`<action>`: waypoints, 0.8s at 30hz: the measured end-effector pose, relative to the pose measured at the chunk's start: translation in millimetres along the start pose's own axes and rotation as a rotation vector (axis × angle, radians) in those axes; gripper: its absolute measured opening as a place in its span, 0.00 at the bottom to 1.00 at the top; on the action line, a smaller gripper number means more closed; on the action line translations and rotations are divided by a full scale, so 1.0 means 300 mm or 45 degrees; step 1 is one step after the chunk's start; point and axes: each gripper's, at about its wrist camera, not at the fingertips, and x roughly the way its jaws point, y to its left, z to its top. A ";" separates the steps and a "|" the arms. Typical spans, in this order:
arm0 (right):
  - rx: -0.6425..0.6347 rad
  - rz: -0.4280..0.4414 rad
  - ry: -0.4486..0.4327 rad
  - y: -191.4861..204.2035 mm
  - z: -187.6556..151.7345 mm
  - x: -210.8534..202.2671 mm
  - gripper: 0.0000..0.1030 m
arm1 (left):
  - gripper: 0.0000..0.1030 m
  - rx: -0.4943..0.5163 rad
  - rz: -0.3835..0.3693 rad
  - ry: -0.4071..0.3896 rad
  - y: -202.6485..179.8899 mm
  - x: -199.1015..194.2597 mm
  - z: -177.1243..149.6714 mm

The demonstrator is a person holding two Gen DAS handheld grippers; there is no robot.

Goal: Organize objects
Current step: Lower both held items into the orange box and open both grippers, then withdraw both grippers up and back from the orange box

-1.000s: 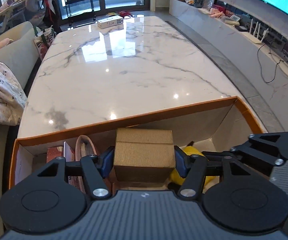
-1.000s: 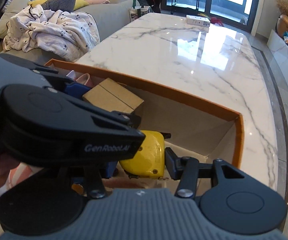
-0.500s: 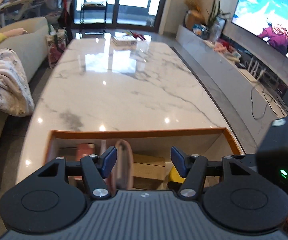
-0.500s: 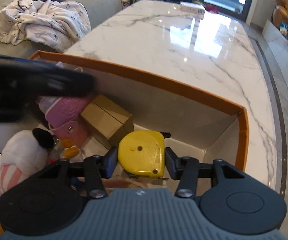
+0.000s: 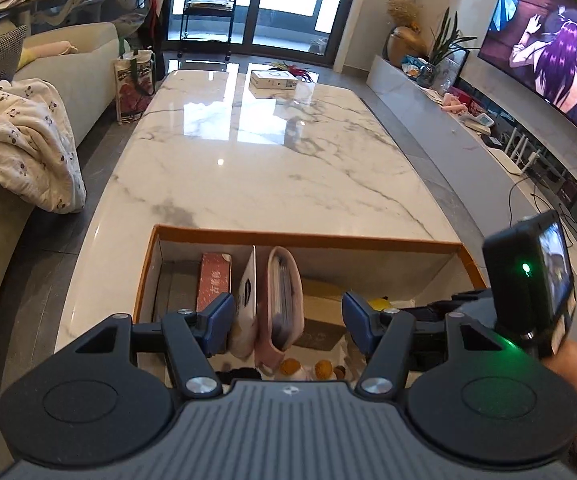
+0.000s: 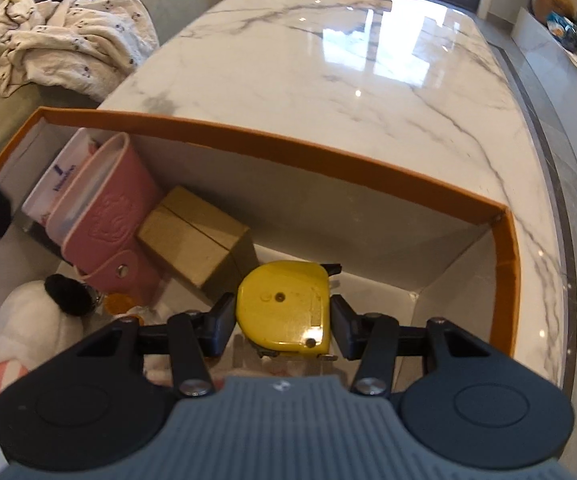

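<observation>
my right gripper (image 6: 282, 330) clamps the yellow tape measure (image 6: 284, 310) beside the cardboard box (image 6: 198, 242); left gripper (image 5: 287, 322) spread, empty, above the pink pouch (image 5: 282, 300).

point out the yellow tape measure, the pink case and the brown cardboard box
yellow tape measure (image 6: 284, 306), right wrist view, middle of its flat yellow face
pink case (image 6: 114, 222), right wrist view, embossed front panel
brown cardboard box (image 6: 194, 236), right wrist view, top face
</observation>
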 end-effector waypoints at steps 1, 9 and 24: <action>0.003 -0.008 0.003 -0.001 0.000 0.002 0.51 | 0.68 0.001 -0.002 0.001 0.000 -0.003 -0.005; 0.011 -0.033 -0.020 0.010 -0.015 -0.033 0.59 | 0.68 -0.006 0.007 0.021 0.008 -0.020 -0.037; 0.037 -0.029 -0.380 0.091 -0.170 -0.468 0.64 | 0.68 -0.018 0.015 -0.109 -0.017 -0.159 -0.092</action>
